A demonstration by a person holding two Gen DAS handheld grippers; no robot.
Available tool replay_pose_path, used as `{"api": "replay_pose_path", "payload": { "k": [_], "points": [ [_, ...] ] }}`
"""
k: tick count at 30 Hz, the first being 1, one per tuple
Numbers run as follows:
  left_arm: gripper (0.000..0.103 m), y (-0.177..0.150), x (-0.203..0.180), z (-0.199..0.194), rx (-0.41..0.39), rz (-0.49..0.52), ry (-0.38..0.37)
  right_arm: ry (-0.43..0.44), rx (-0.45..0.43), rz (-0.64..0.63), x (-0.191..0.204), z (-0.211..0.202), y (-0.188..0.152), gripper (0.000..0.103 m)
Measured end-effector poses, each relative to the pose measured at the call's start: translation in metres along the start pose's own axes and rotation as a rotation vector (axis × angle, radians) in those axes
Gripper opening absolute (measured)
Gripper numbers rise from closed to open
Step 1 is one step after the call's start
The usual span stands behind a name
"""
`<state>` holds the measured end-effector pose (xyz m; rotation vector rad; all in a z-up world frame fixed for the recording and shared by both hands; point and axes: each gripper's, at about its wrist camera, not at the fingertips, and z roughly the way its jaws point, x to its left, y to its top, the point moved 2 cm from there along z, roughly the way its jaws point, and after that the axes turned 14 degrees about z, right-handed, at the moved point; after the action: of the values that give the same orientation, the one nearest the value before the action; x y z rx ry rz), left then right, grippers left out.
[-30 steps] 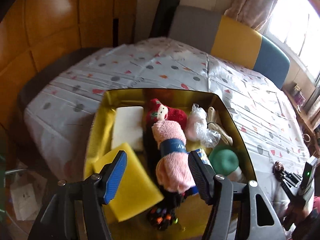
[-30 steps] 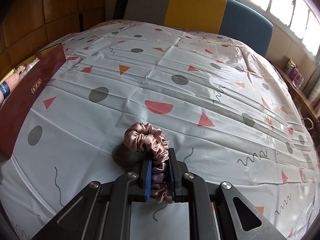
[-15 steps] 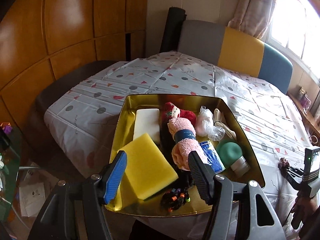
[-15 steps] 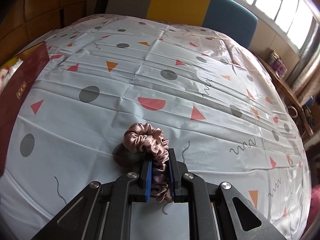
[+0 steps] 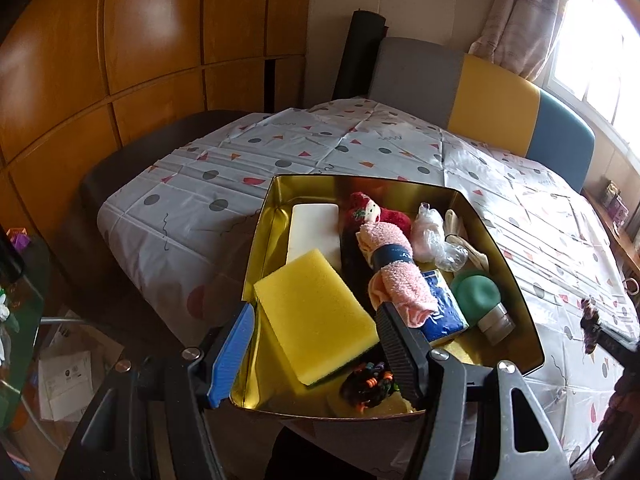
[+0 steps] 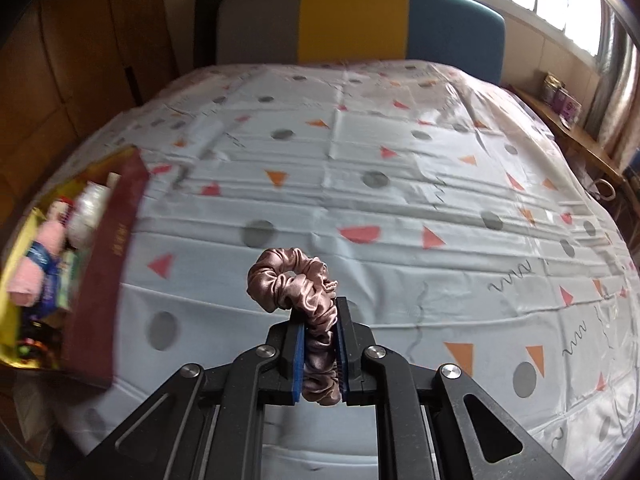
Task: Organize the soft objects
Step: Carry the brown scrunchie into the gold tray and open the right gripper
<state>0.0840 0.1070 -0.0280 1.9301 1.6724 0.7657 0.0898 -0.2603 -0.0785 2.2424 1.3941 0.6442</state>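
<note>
Right wrist view: right gripper (image 6: 320,354) fingers pinch a ruffled, seemingly satin scrunchie (image 6: 298,284); left gripper (image 5: 314,350) fingers wide.

Hardly any writing can be made out. The dark blue paper band (image 5: 393,255) wrapped around the rolled pink terry towel (image 5: 396,276), lying in the middle of the gold-lined tin box (image 5: 516,292), carries small pale lettering, too small to read. On the box's dark red outer wall (image 6: 108,280), at about nine o'clock in the right wrist view, stands a short gold mark of characters, blurred past reading. The blue plastic packet (image 5: 444,308) beside the towel shows pale print, also illegible.
</note>
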Motion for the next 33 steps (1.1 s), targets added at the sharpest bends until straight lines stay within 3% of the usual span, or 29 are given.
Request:
{"api": "replay_pose_path", "payload": {
  "k": [6,12,18,24,27,28,29,31,33],
  "points": [
    [0.064,-0.003,0.007,0.002,0.006,-0.018,0.008,0.180,-0.007,-0.080,0.071,-0.035,0.001,0.013],
    [0.064,-0.005,0.018,0.002,0.000,-0.042,0.032,0.310,0.049,-0.191,0.155,-0.042,-0.022,0.013],
    [0.064,-0.007,0.024,0.001,-0.003,-0.051,0.049,0.312,0.126,-0.274,0.206,-0.022,-0.044,0.013],
    [0.064,-0.007,0.024,0.000,-0.013,-0.046,0.060,0.259,0.179,-0.306,0.218,0.003,-0.064,0.016],
    [0.064,-0.007,0.024,-0.003,-0.025,-0.046,0.065,0.242,0.183,-0.307,0.215,0.009,-0.070,0.022],
    [0.064,-0.006,0.023,-0.004,-0.028,-0.044,0.067,0.237,0.180,-0.306,0.213,0.009,-0.071,0.030],
    [0.064,-0.006,0.023,-0.005,-0.032,-0.044,0.070,0.236,0.177,-0.304,0.212,0.009,-0.071,0.045],
    [0.064,-0.006,0.022,-0.009,-0.039,-0.045,0.074,0.252,0.160,-0.296,0.209,0.004,-0.072,0.059],
    [0.064,-0.006,0.022,-0.012,-0.047,-0.048,0.078,0.256,0.133,-0.298,0.208,-0.003,-0.071,0.059]
  ]
}}
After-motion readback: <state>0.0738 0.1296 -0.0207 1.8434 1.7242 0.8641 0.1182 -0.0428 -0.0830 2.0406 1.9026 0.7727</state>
